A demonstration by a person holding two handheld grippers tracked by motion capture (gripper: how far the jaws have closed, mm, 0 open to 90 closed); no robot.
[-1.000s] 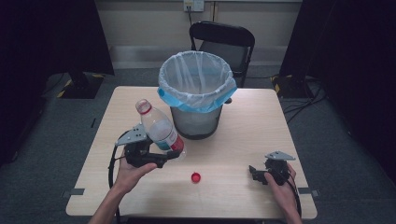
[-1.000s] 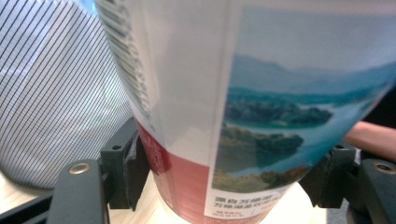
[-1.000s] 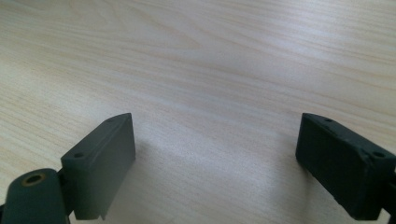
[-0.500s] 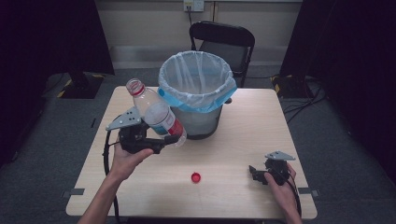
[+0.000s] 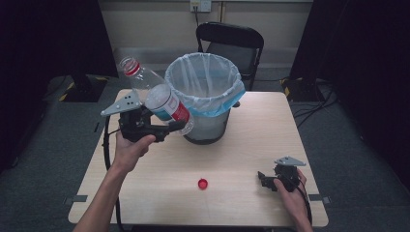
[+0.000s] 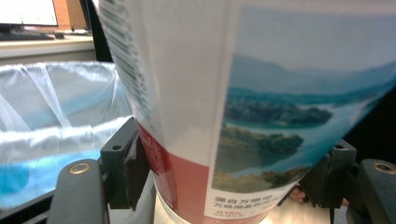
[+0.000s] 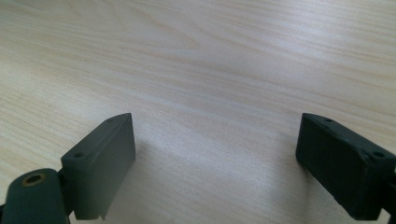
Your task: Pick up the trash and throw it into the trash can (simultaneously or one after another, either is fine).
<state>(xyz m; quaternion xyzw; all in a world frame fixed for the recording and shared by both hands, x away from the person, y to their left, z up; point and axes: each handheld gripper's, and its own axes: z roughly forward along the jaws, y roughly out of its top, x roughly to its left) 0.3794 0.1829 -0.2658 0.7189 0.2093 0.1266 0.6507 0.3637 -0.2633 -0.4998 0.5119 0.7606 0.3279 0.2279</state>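
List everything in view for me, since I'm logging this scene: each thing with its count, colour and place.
bottle: 1, clear with a red and blue label, uncapped, tilted, held above the table's left part beside the bin
bottle cap: 1, red, on the table near its front edge
bin: 1, grey mesh with a pale blue liner, at the back middle of the table
table: 1, light wood
chair: 1, black, behind the table
left gripper: 1, black, raised, shut on the bottle
right gripper: 1, black, jaws open, resting low on the table's front right
hands: 2, one on each gripper
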